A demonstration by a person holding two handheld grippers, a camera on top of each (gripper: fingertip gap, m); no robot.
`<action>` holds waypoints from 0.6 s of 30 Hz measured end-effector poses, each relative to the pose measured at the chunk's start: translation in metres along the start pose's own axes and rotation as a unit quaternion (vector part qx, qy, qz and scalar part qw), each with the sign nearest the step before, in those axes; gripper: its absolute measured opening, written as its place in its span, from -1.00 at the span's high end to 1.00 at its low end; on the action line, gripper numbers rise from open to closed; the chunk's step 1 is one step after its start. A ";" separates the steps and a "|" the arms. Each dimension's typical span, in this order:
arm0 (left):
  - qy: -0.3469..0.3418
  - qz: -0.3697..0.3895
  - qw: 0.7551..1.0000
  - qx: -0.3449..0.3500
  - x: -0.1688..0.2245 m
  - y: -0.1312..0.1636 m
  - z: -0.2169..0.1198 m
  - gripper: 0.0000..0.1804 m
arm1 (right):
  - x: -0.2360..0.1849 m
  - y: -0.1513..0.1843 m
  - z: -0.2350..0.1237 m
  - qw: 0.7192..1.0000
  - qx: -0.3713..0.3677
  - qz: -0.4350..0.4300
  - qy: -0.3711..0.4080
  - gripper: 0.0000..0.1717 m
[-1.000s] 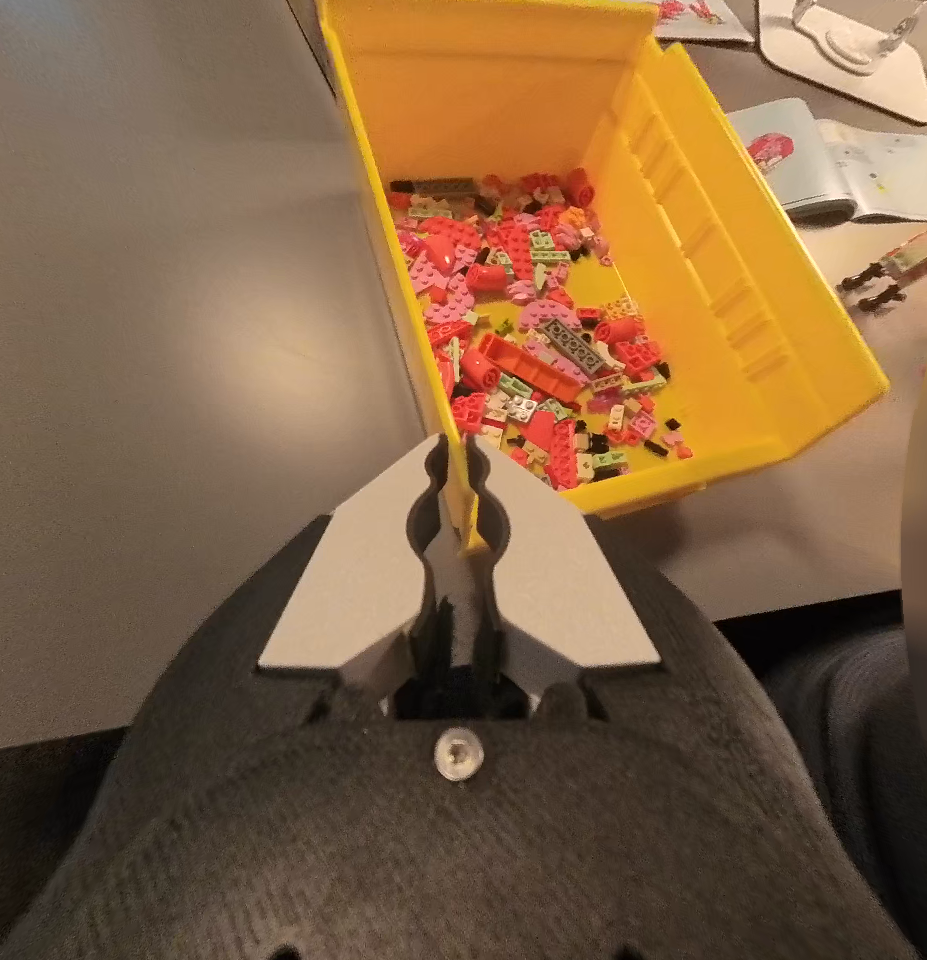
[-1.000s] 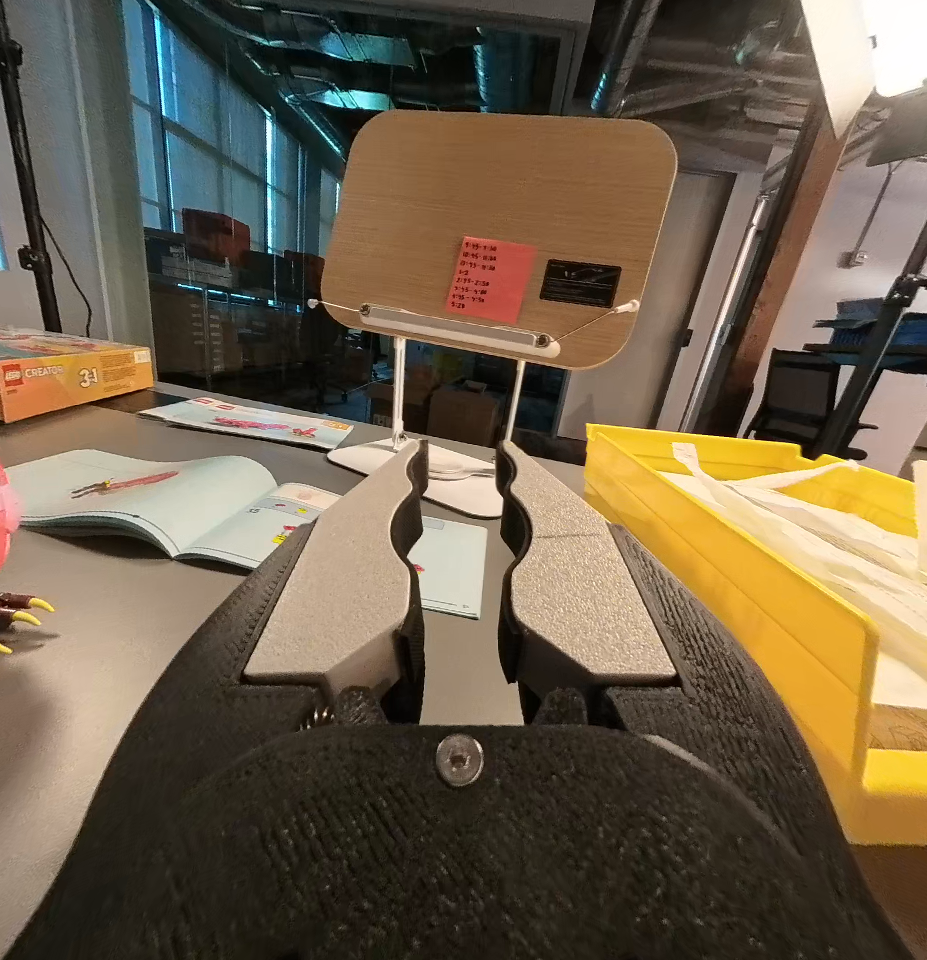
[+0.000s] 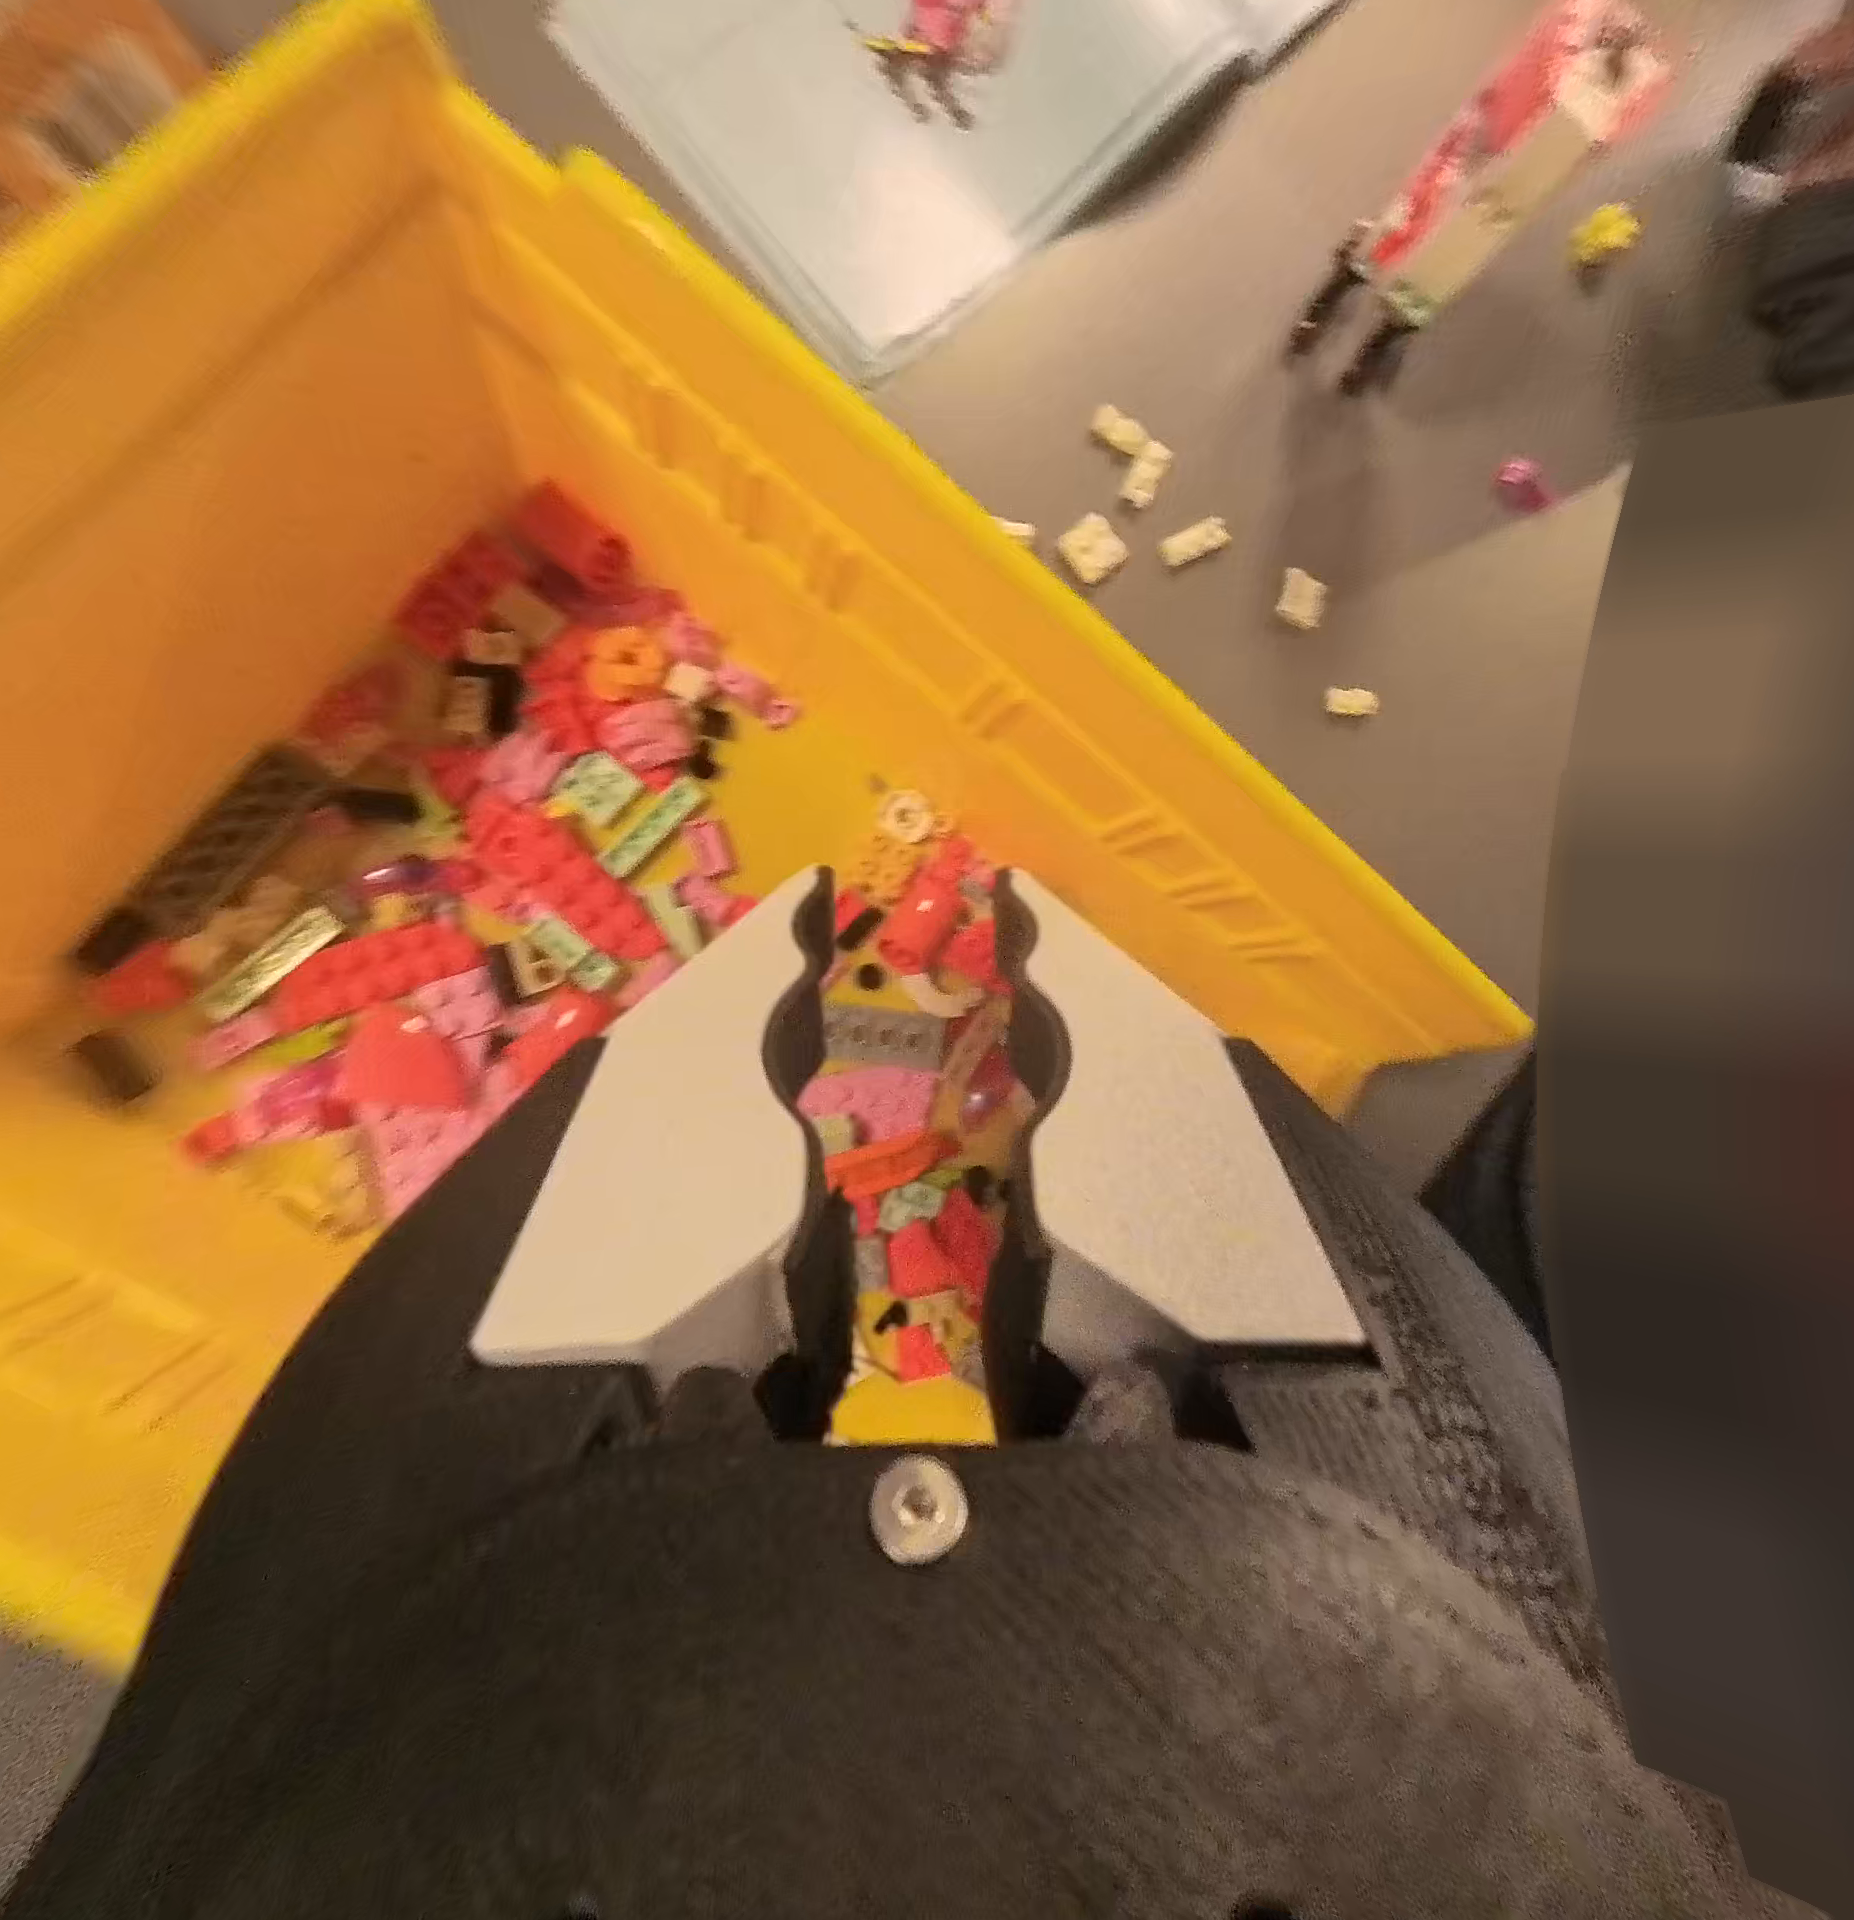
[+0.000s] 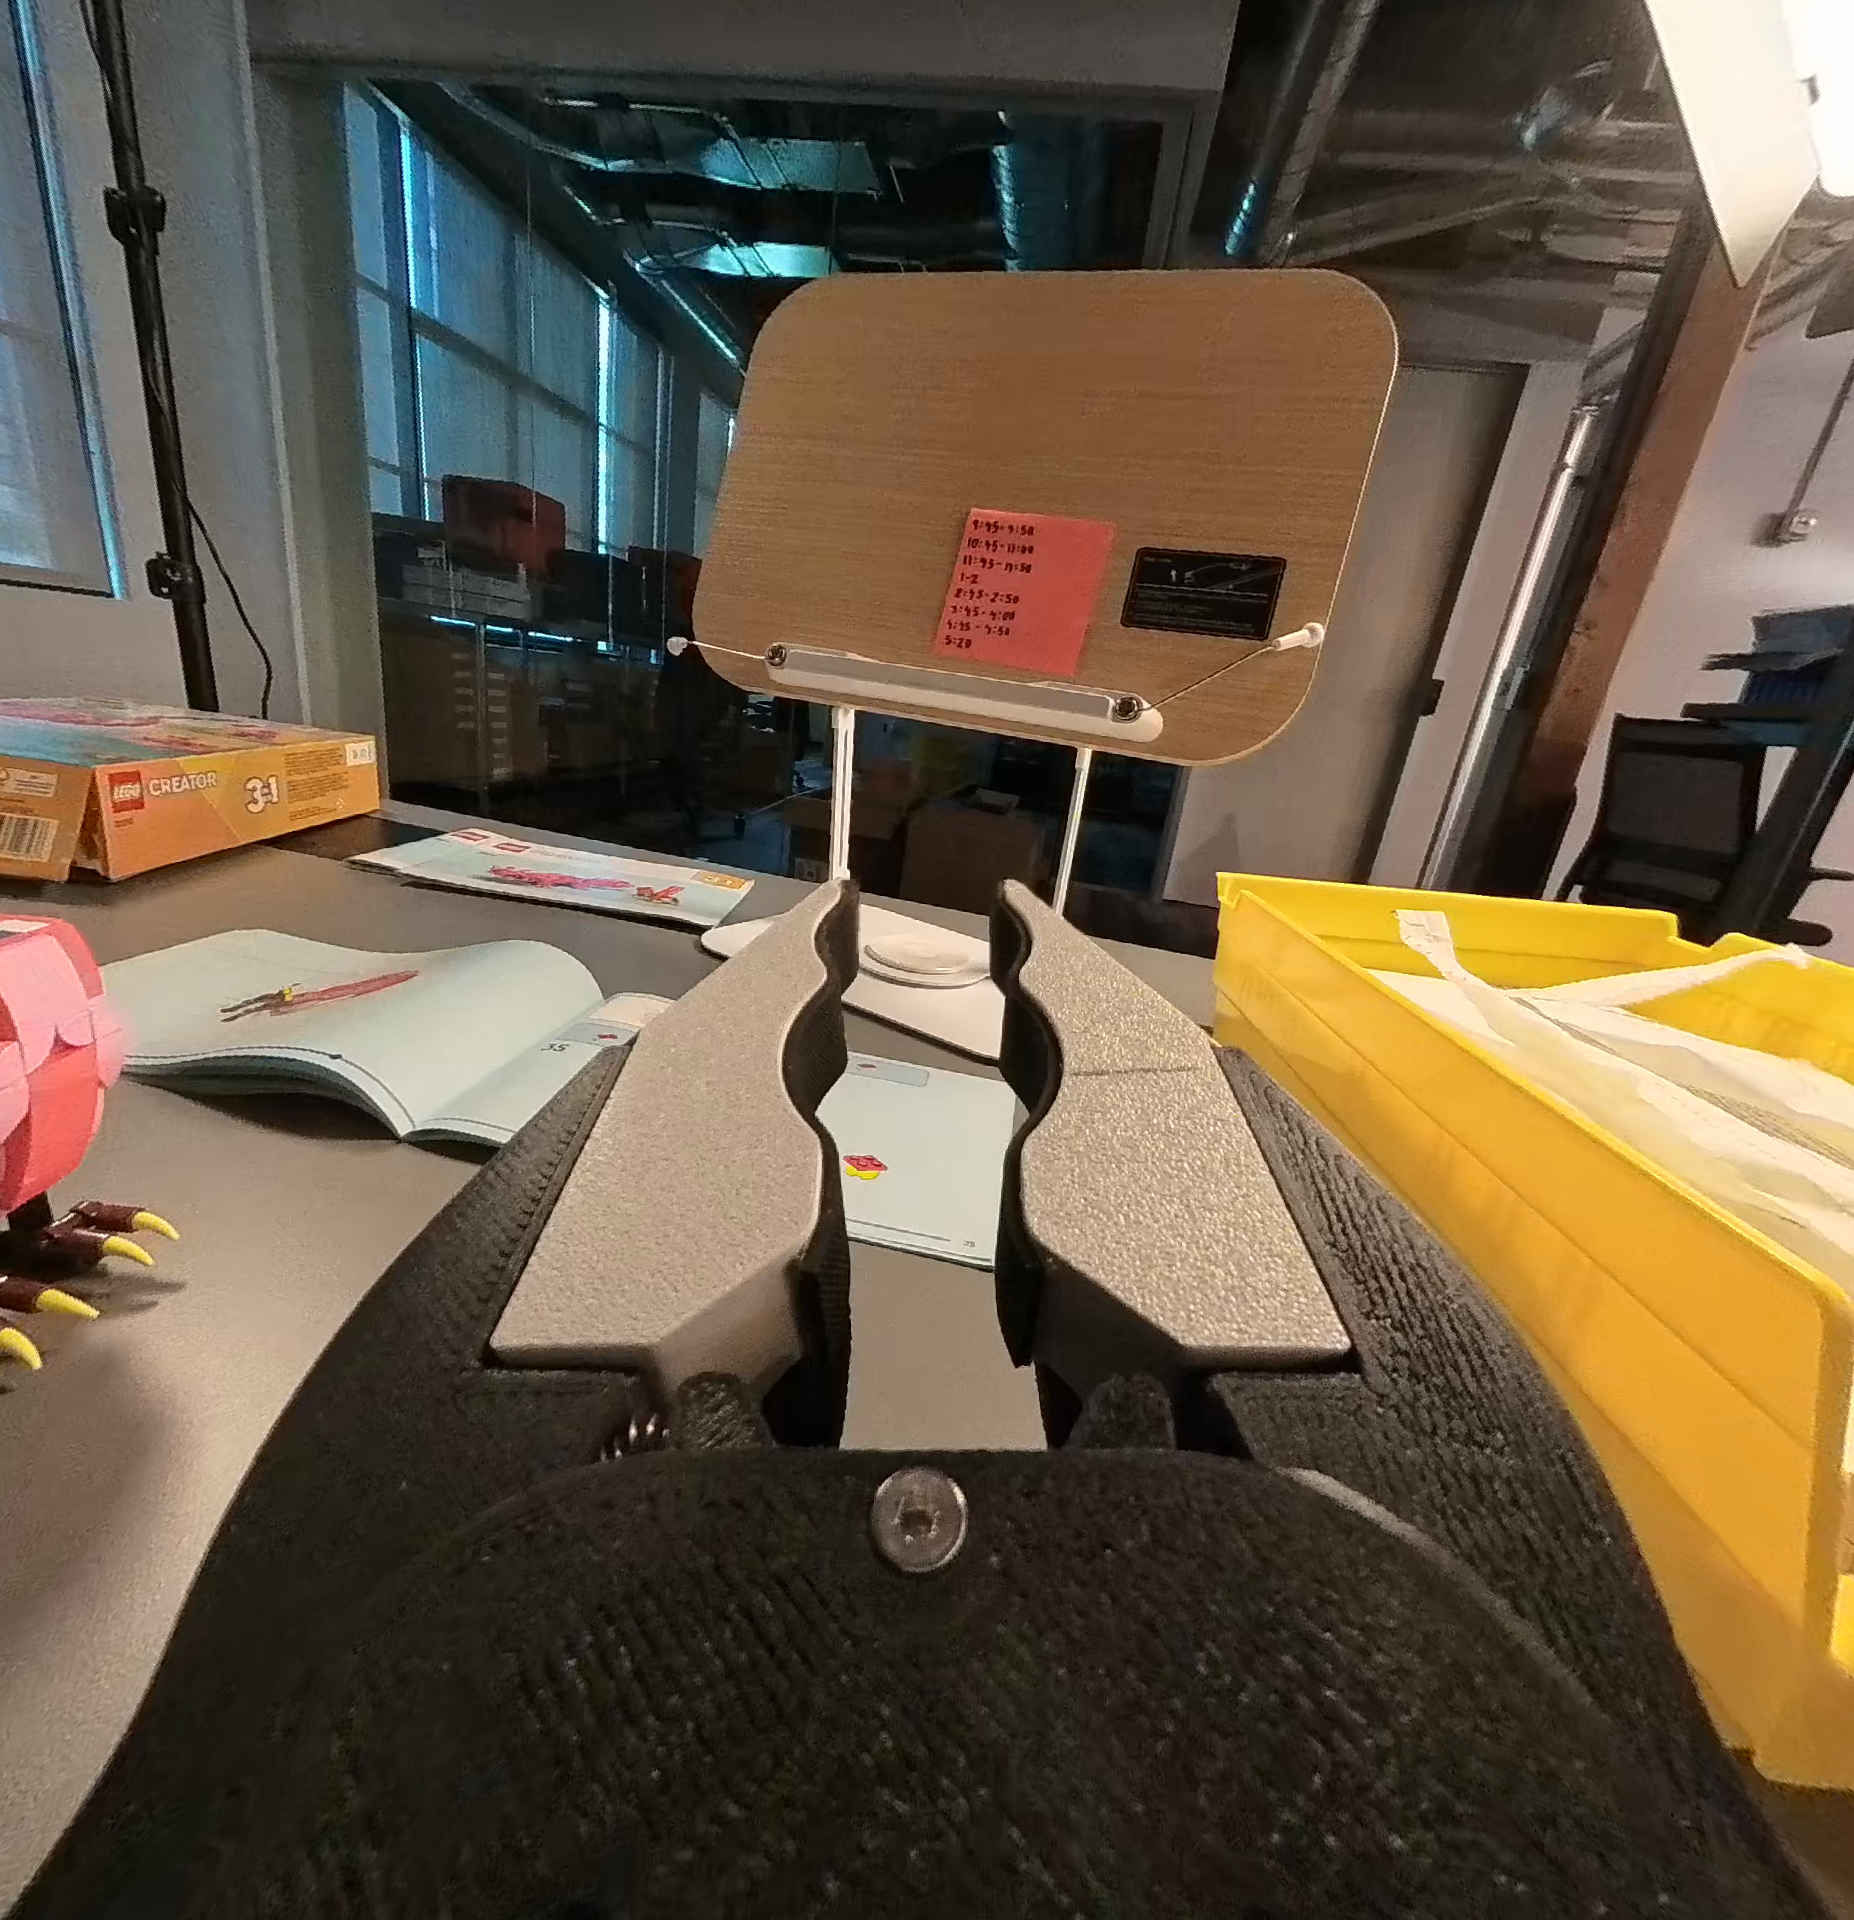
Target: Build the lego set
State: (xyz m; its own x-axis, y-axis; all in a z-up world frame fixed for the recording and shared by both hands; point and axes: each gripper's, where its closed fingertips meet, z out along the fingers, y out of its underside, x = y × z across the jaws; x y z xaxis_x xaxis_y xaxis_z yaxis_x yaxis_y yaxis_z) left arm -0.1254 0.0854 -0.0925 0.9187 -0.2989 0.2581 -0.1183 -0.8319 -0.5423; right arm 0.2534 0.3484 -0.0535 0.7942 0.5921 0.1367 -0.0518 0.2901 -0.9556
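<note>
left wrist view: your left tongs [image 3: 912, 883] hang parted, empty, over the yellow bin's [image 3: 1006, 665] bricks [image 3: 549, 894]; right tongs [image 4: 923, 914] parted, empty, above the table [image 4: 258, 1226].

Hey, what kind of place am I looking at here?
Likely an office or lab workbench for toy-brick building: a yellow bin of loose bricks, an open instruction booklet, and glass partitions under exposed ceiling ducts.

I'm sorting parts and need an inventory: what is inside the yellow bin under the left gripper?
The yellow bin holds loose toy bricks, mostly red and pink, some green, black, grey. The left gripper, open, covers part of the pile.
</note>
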 end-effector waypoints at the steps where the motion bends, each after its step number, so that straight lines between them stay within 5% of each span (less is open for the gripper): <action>1: 0.036 0.004 0.999 -0.006 0.007 0.002 0.005 0.73 | 0.000 0.000 0.000 1.000 0.000 0.000 -0.001 0.73; 7: -0.021 0.084 0.990 -0.112 -0.027 0.026 0.040 0.85 | -0.002 0.001 0.002 1.000 -0.003 -0.004 -0.005 0.73; 11: 0.001 0.158 0.972 -0.175 -0.026 0.034 0.058 0.85 | -0.003 0.001 0.002 1.000 -0.004 -0.002 -0.006 0.73; 18: 0.012 0.166 0.958 -0.233 -0.029 0.043 0.066 0.82 | -0.003 0.002 0.002 1.000 -0.004 0.003 -0.009 0.73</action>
State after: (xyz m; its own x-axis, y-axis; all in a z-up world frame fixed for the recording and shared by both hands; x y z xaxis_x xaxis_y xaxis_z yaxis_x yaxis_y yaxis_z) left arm -0.1327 0.0894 -0.1763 0.7934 -0.5888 0.1545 -0.5629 -0.8062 -0.1822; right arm 0.2497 0.3486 -0.0548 0.7828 0.6074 0.1354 -0.0518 0.2805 -0.9585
